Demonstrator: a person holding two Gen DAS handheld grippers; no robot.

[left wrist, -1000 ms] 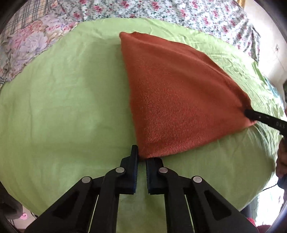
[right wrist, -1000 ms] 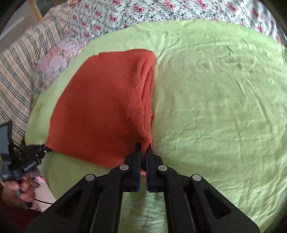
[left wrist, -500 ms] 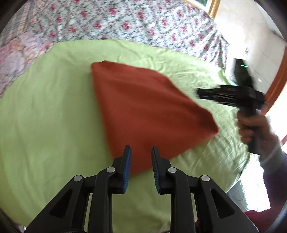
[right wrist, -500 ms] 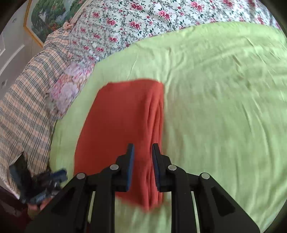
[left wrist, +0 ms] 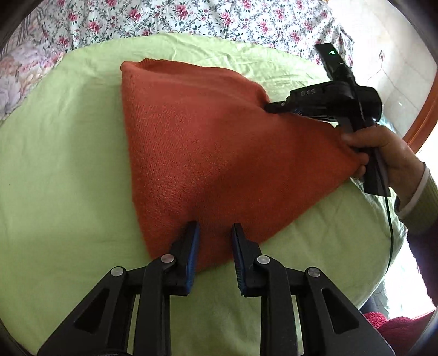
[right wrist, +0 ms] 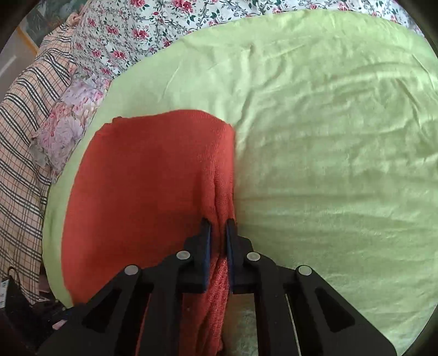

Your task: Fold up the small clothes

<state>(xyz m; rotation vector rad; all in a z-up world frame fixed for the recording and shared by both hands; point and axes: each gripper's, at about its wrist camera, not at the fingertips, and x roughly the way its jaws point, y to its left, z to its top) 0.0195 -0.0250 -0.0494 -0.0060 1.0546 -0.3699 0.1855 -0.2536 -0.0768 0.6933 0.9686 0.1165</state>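
Observation:
An orange knit garment [left wrist: 219,153] lies folded flat on the green sheet [left wrist: 68,164]. My left gripper [left wrist: 215,230] hovers open over its near edge, with cloth showing under the gap and nothing pinched. In the right wrist view the garment [right wrist: 153,178] has a thick folded right edge. My right gripper [right wrist: 218,227] is closing, and a ridge of that edge fills the narrow gap between its pads. In the left wrist view the right gripper [left wrist: 269,107] meets the garment's far right side, held by a hand [left wrist: 383,148].
The green sheet [right wrist: 328,137] stretches wide to the right of the garment. Floral bedding [left wrist: 191,16] runs along the back and a plaid cloth [right wrist: 22,137] lies at the left. A red knit item [left wrist: 394,326] sits past the sheet's near right edge.
Both grippers let go of the garment's near corners and opened. The left one now stands open over the near edge. The right one moved along the folded right edge and narrowed on it.

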